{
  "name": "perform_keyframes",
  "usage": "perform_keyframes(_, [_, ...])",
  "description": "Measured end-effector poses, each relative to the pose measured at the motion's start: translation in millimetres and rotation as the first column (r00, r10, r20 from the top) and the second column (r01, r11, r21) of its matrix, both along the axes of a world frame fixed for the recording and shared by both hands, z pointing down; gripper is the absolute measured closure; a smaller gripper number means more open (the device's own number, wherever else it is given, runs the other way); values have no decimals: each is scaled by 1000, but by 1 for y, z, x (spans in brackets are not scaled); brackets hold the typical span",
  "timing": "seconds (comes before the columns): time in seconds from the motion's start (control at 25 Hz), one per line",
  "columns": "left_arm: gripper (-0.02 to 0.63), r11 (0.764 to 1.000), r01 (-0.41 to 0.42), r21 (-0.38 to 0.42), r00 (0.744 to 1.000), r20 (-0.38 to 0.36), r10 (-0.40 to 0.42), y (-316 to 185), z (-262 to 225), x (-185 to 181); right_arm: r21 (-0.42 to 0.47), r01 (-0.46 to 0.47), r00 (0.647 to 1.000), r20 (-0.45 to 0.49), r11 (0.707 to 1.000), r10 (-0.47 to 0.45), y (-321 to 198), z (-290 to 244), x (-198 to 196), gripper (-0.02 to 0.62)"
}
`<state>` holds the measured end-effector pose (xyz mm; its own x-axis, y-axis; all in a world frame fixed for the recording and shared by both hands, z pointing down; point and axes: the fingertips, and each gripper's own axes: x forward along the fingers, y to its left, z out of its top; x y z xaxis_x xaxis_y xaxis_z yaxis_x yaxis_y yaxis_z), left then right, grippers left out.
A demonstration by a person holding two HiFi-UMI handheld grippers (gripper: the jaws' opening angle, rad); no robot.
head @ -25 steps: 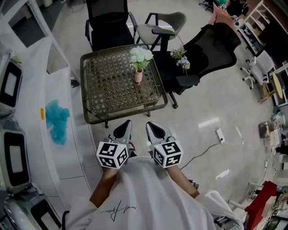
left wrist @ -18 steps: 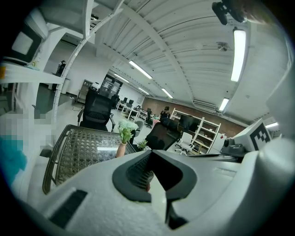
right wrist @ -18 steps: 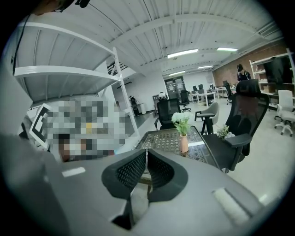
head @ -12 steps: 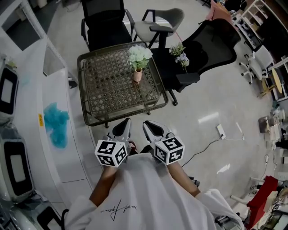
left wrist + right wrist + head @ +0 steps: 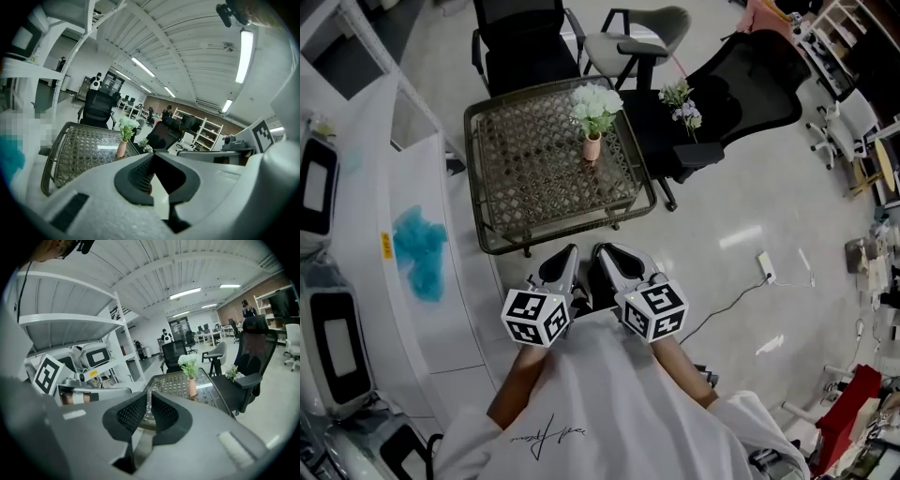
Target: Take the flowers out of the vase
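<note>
A small pink vase with white flowers stands upright near the right edge of a woven-top table. The vase also shows far ahead in the left gripper view, and the vase with the flowers in the right gripper view. Both grippers hang side by side in front of the table's near edge, well short of the vase. My left gripper is shut and empty. My right gripper holds nothing, and its pads stand a narrow slit apart.
A second small bunch of flowers lies on a black office chair right of the table. Two more chairs stand behind it. White shelving with machines runs along the left. A cable and power strip lie on the floor at right.
The two grippers' tips have drawn slightly closer together. The vase, the flowers and the table have not moved.
</note>
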<state>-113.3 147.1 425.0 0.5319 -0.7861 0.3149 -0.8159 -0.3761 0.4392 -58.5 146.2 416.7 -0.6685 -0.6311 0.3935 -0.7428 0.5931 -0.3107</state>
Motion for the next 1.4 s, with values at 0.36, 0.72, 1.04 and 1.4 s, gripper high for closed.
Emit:
perform_keyframes(0.36, [603, 1000, -1, -7, 1000, 20, 2, -19, -4, 3, 14, -8, 1000, 11, 1000, 8, -21, -3, 1, 557])
perform_keyframes(0.72, [603, 1000, -20, 8, 999, 44, 19, -55, -3, 19, 5, -25, 1000, 5, 1000, 25, -53, 0, 17, 557])
perform_keyframes(1.04, [603, 999, -22, -24, 999, 37, 23, -89, 3, 27, -11, -27, 1000, 5, 1000, 27, -88, 1, 25, 558])
perform_keyframes(1.4, [602, 997, -16, -70, 999, 31, 18, -123, 17, 36, -51, -18, 1000, 2, 999, 18, -123, 14, 32, 558])
